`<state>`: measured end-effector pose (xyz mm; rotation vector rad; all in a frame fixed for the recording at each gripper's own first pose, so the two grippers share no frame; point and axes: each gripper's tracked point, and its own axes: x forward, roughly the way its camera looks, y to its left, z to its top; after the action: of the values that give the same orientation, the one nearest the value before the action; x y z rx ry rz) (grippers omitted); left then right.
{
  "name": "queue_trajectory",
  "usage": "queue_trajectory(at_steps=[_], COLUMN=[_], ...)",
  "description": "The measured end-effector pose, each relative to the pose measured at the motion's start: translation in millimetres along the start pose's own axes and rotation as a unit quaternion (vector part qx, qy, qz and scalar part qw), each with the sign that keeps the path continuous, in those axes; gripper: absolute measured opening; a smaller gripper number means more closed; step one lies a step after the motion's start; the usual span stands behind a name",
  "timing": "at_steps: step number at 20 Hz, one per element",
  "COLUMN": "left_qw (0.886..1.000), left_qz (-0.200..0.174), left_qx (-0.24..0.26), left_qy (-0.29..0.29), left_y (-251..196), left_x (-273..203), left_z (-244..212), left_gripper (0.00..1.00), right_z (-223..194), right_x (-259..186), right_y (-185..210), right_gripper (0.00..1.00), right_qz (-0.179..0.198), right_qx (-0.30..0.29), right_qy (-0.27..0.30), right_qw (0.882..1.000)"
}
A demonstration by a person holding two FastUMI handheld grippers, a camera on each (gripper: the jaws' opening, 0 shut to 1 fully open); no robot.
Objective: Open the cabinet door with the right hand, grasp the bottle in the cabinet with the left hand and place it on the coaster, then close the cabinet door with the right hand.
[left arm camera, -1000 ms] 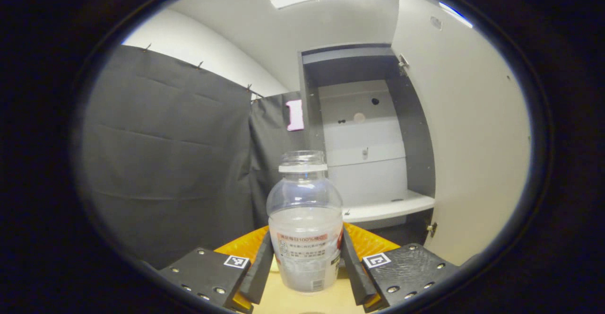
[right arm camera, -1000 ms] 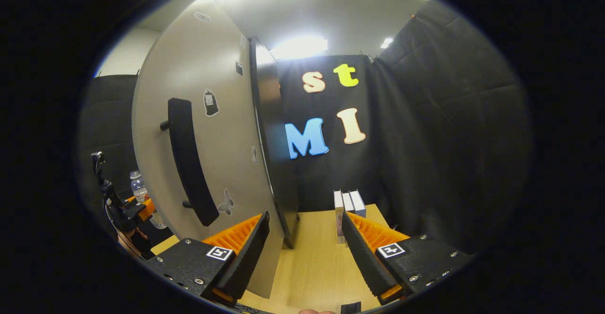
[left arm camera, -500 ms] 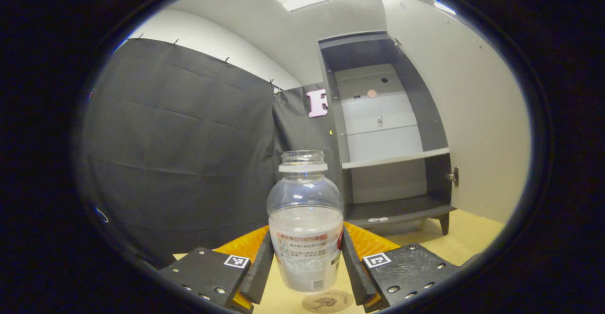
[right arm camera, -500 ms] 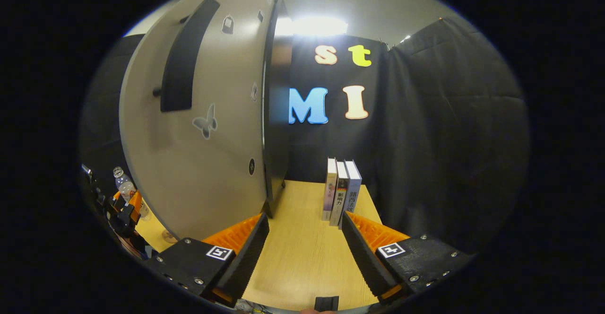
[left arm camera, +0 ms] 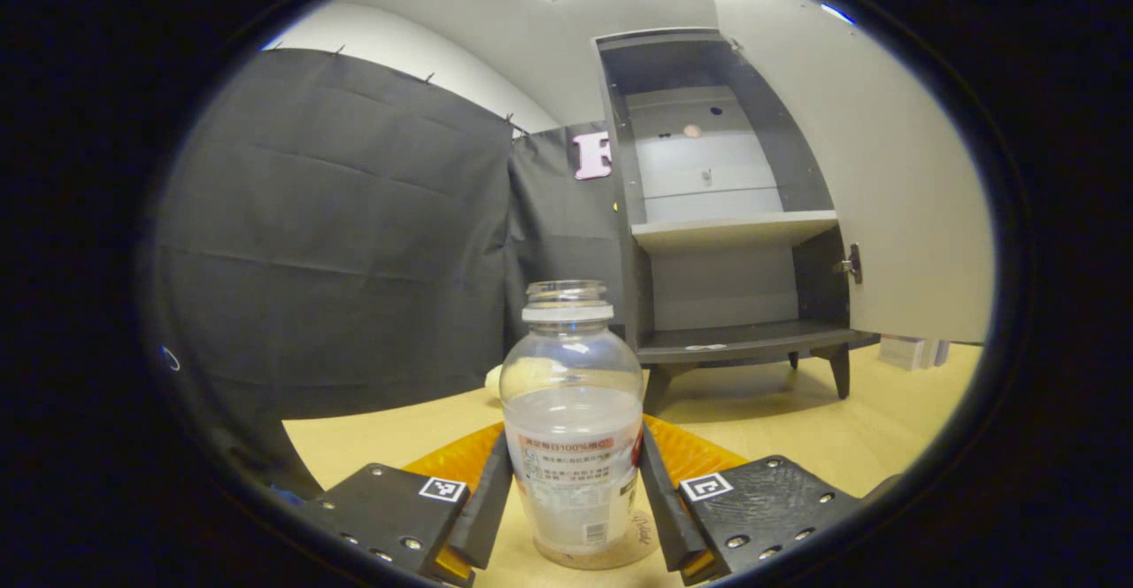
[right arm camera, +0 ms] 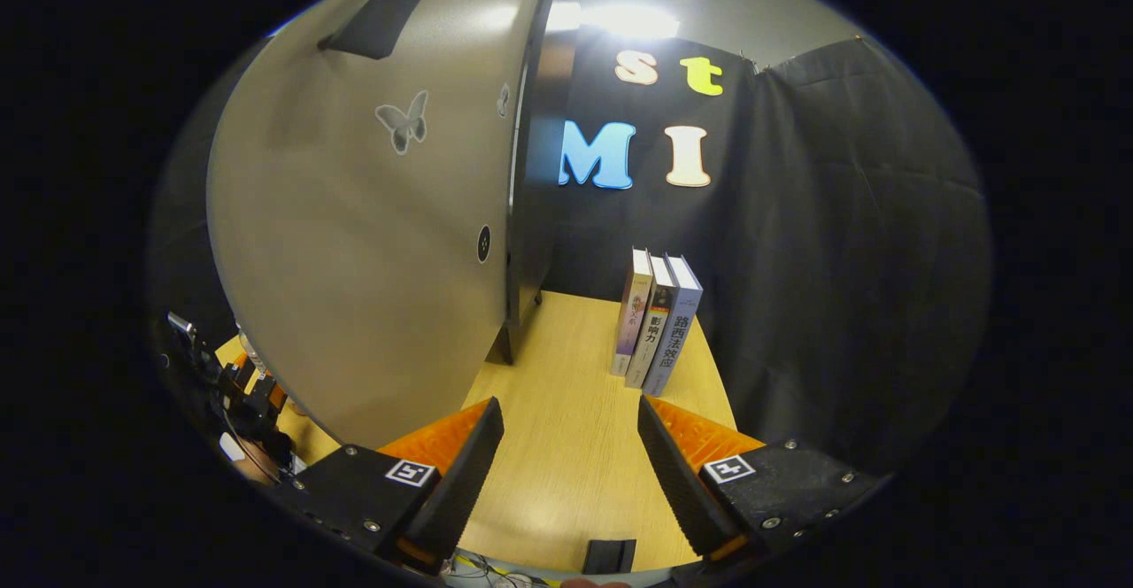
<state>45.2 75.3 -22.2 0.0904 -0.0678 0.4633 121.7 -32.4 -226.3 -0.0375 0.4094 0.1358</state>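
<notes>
A clear plastic bottle (left arm camera: 571, 375) with no cap and a printed label stands upright between the fingers of my left gripper (left arm camera: 574, 491), which is shut on it. Its base rests on a round cork coaster (left arm camera: 630, 553) on the wooden table. Behind it stands the dark cabinet (left arm camera: 735, 229), its pale door (left arm camera: 885, 172) swung open to the right. In the right gripper view, my right gripper (right arm camera: 566, 446) is open and holds nothing, low over the table beside the door's outer face (right arm camera: 372, 260). The dark door handle (right arm camera: 389, 17) is high above it. The left gripper (right arm camera: 252, 393) shows small at far left.
Three books (right arm camera: 657, 322) stand upright on the wooden table (right arm camera: 566, 411) to the right of the cabinet, close to the black cloth wall. A small pale object (left arm camera: 493, 380) lies on the table left of the cabinet's legs.
My left gripper has come down with the bottle from cabinet height onto the coaster. My right gripper has dropped from the door handle's level to low over the table, still open.
</notes>
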Motion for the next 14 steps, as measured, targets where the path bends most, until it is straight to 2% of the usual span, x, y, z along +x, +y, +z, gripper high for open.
queue_trajectory(at_steps=[5,6,7,9,10,14], left_qw=[1.000,1.000,1.000,1.000,1.000,0.999], left_qz=[-0.001,-0.002,-0.001,-0.002,-0.001,0.005], left_qx=[0.002,0.002,0.002,-0.002,-0.004,-0.001], left_qy=[0.001,-0.004,-0.011,-0.023,-0.029,-0.051], left_y=[0,-2,-1,-2,-1,7], left_x=[2,3,1,-2,-4,-5], left_z=[-7,-8,-5,8,15,42], left_gripper=[0.76,0.89,0.94,0.94,0.88,0.88], right_z=[-15,-17,-20,-25,-26,-28], right_x=[6,8,8,7,6,4], right_y=[10,13,14,15,16,10], right_gripper=[0.95,0.94,0.95,0.94,0.94,0.95], right_qz=[0.012,0.014,0.016,0.021,0.022,0.019], right_qx=[0.000,-0.001,-0.002,-0.005,-0.003,0.009], right_qy=[0.016,0.018,0.022,0.027,0.027,0.027], right_qw=[1.000,1.000,1.000,0.999,0.999,0.999])
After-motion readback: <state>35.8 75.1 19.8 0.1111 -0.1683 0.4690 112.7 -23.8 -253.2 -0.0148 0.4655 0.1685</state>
